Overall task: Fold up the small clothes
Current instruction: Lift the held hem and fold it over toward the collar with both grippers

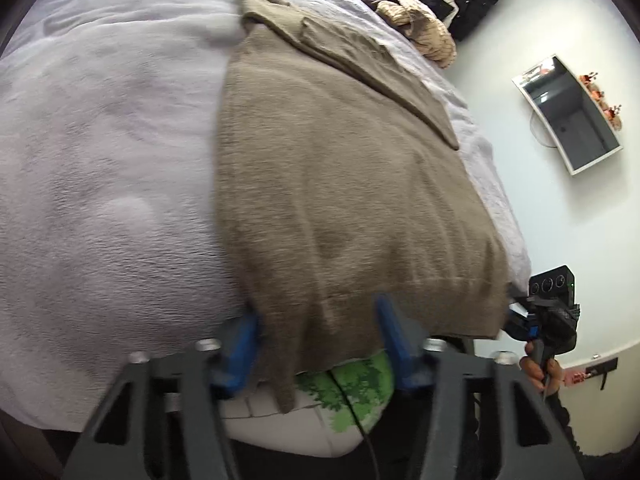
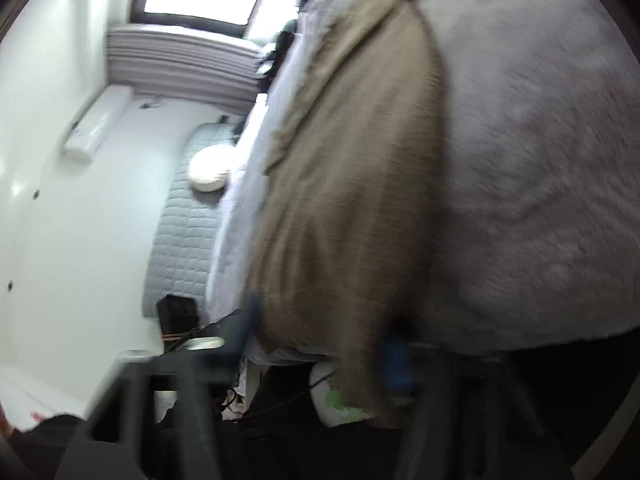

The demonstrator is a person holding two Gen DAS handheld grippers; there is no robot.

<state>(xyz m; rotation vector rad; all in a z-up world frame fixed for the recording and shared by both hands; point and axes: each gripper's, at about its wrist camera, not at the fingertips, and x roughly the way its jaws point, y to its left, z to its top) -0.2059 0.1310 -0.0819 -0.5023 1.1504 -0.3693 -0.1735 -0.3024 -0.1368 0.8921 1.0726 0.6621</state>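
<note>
Spread left gripper [image 1: 316, 344] straddled the sweater [image 1: 344, 184] hem on the bed [image 1: 100, 160]; only its view showed the right gripper [image 1: 516, 322], whose jaws were indiscernible.

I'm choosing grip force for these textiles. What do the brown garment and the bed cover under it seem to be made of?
The brown garment looks like a soft knit, perhaps wool or a blend: matte, fuzzy nap, with a ribbed-looking band near its hem. The bed cover looks like pale lilac plush or fleece: matte, with brushed streaks and soft creases. Neither fibre can be confirmed by sight.
</note>
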